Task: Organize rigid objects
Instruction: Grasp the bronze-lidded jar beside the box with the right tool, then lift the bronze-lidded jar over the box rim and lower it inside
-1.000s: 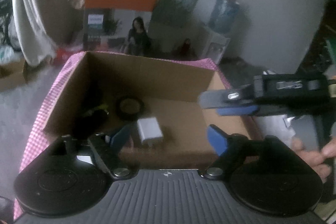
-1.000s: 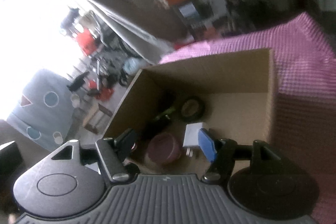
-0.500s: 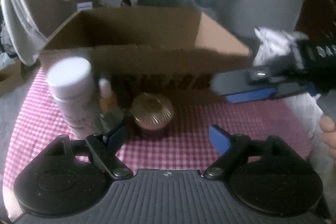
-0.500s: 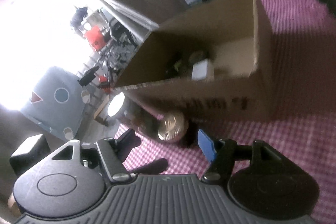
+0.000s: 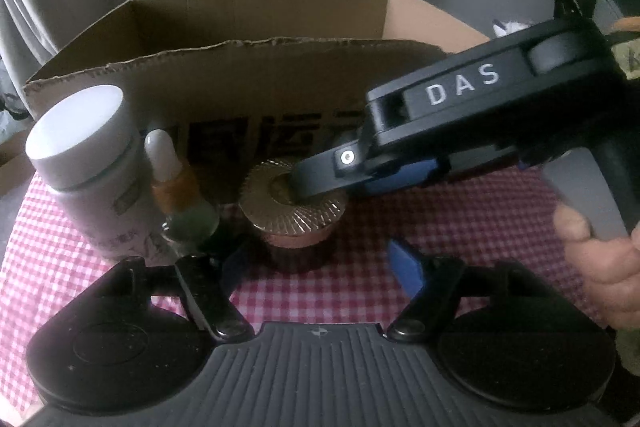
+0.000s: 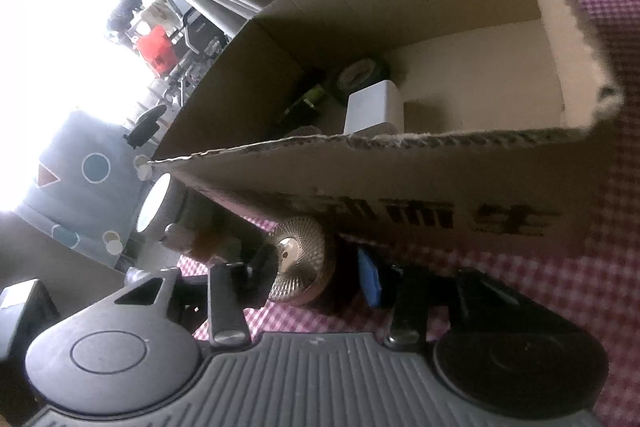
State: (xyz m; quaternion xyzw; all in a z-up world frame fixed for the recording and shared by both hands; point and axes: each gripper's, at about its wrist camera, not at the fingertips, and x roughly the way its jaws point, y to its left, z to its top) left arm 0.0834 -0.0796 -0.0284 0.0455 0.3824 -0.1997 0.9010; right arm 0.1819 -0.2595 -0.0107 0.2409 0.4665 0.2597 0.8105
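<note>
On the desk, spread with a pink checked cloth, an open cardboard box is seen at twelve o'clock in the left wrist view, its torn front edge running across the frame; a gold ribbed jar stands just before the printed front wall, with a small dropper bottle and a white-capped bottle close together at nine to ten o'clock of it, the dropper bottle just beside the jar; open cloth is left at three o'clock of the jar. The left tongs are held apart just short of the jar, nothing between the pads. The right tongs are reached in from three o'clock; in the right wrist view the gold ribbed jar is set between the two fingers, which are spread wider than it, and contact cannot be told; the upper finger is seen lying over the lid in the left wrist view. Inside the cardboard box a white charger and a dark round object are seen toward the far-left corner, with bare floor to the right; the jar sits tight under the front wall, so little room is left at twelve o'clock.
</note>
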